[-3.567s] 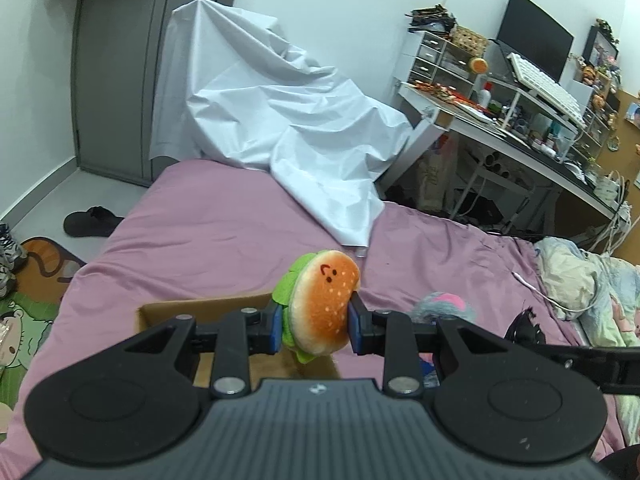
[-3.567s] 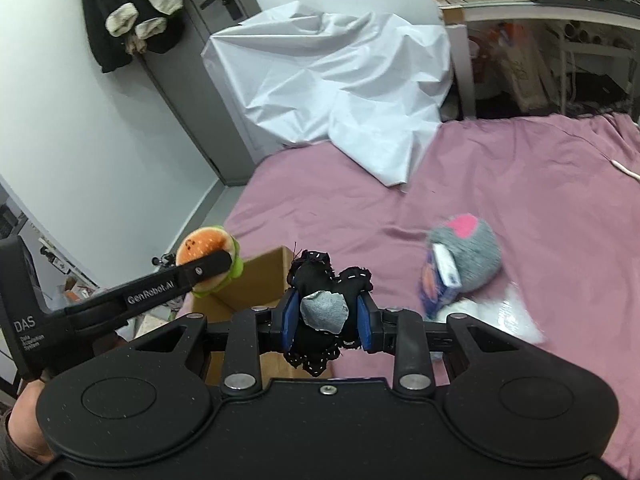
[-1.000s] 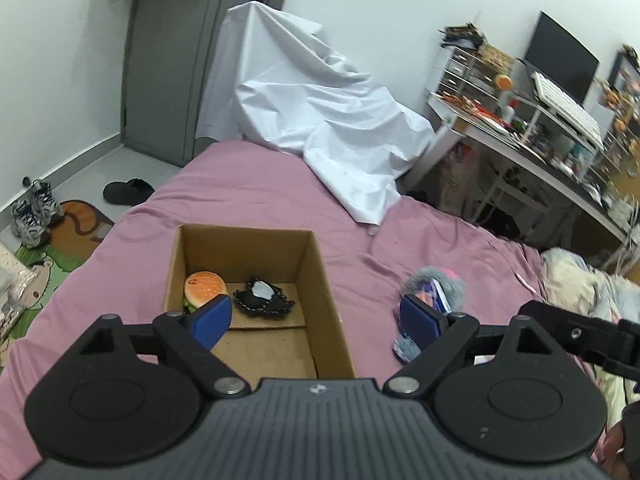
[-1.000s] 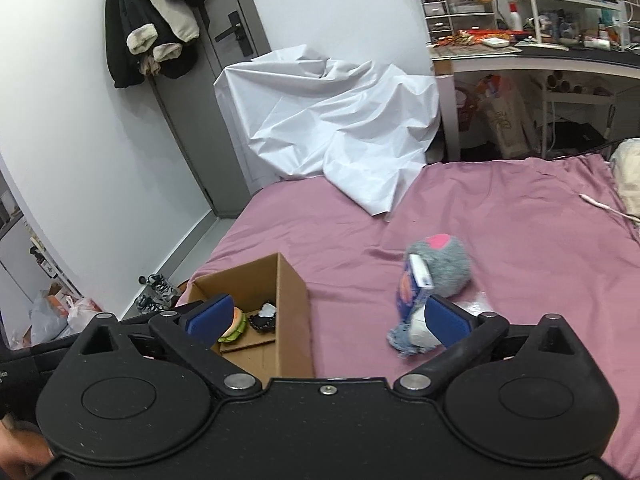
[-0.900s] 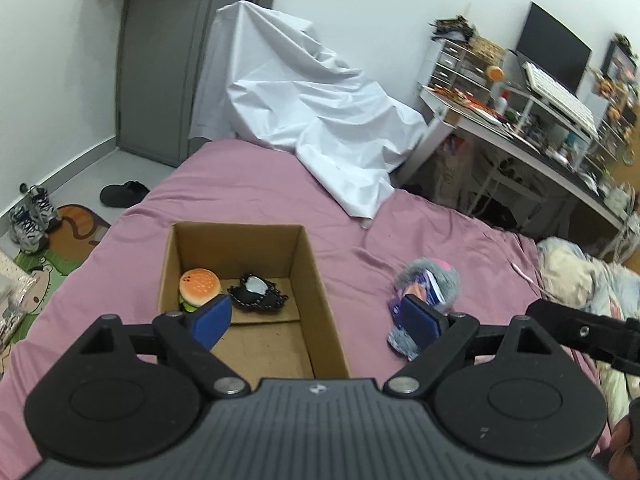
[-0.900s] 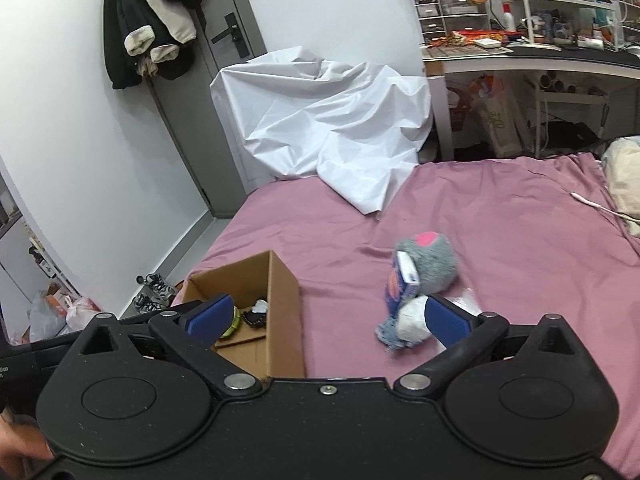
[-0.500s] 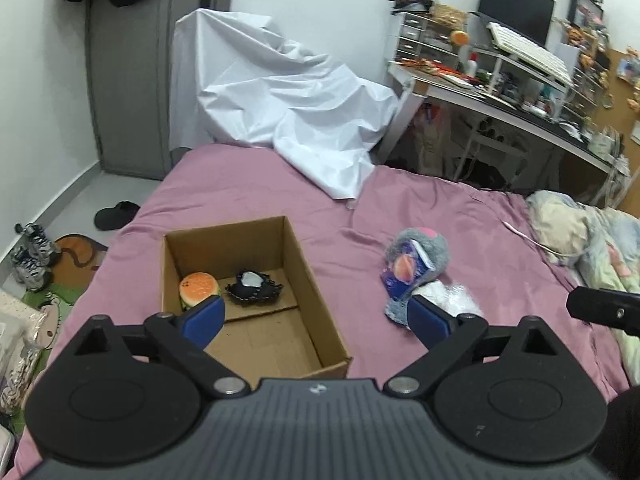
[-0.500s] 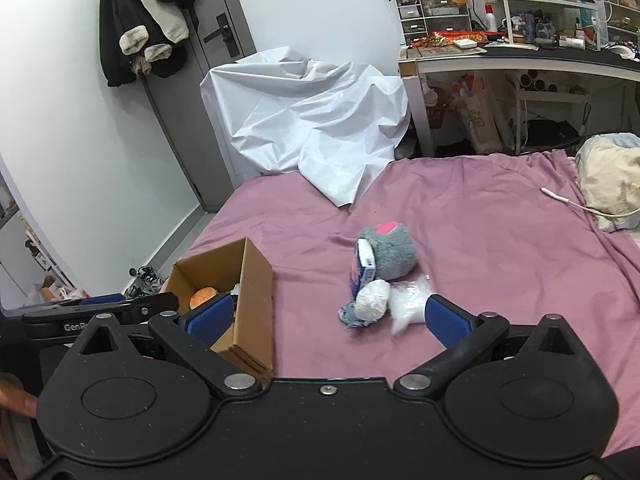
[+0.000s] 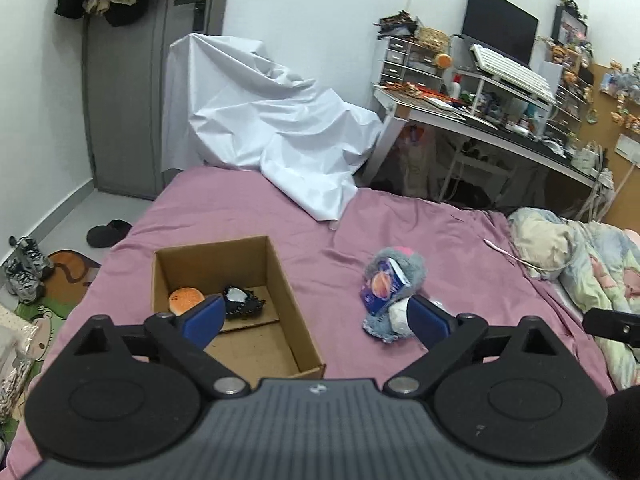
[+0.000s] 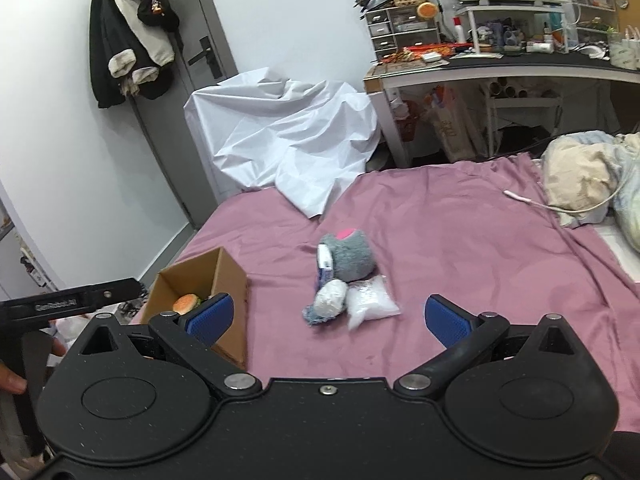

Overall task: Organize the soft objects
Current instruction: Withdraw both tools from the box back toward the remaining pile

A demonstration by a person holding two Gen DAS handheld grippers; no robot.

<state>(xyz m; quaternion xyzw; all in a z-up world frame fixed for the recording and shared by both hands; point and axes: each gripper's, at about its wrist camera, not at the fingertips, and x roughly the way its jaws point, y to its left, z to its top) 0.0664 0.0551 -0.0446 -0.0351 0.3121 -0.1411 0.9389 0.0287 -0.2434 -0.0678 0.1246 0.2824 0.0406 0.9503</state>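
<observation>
We see the burger (image 9: 184, 299) and the black lace piece (image 9: 243, 304) lying side by side on the floor of the box (image 9: 298, 344), at its far end, the burger at 9 o'clock of the lace piece. The box stands open on the pink sheet (image 9: 460, 280). At 3 o'clock of the box, well apart from it, a small heap lies on the sheet: the grey plush (image 10: 352, 256) with a pink patch on top, a blue packet (image 10: 325, 270) leaning on its 9 o'clock side, a white ball (image 10: 331, 296) at its 6 o'clock, and a clear bag (image 10: 370, 305) touching the ball's 3 o'clock side.

Our left gripper (image 9: 316, 318) hangs above the near end of the box with its jaws spread wide; they have just been opening, and nothing is between them. Our right gripper (image 10: 326, 318) hangs above the sheet just short of the heap, jaws equally wide apart and holding nothing. In the right wrist view the left gripper's side shows at 9 o'clock, with a hand (image 10: 12, 376) behind it.

At 12 o'clock a white cover (image 9: 280, 128) drapes over something at the bed's far edge, spilling onto the sheet. A grey door (image 9: 132, 92) with coats (image 10: 128, 44) hung on it is at 11 o'clock, and a cluttered desk (image 10: 500, 64) runs along 1 to 2 o'clock. Crumpled bedding (image 9: 580, 256) lies at 3 o'clock.
</observation>
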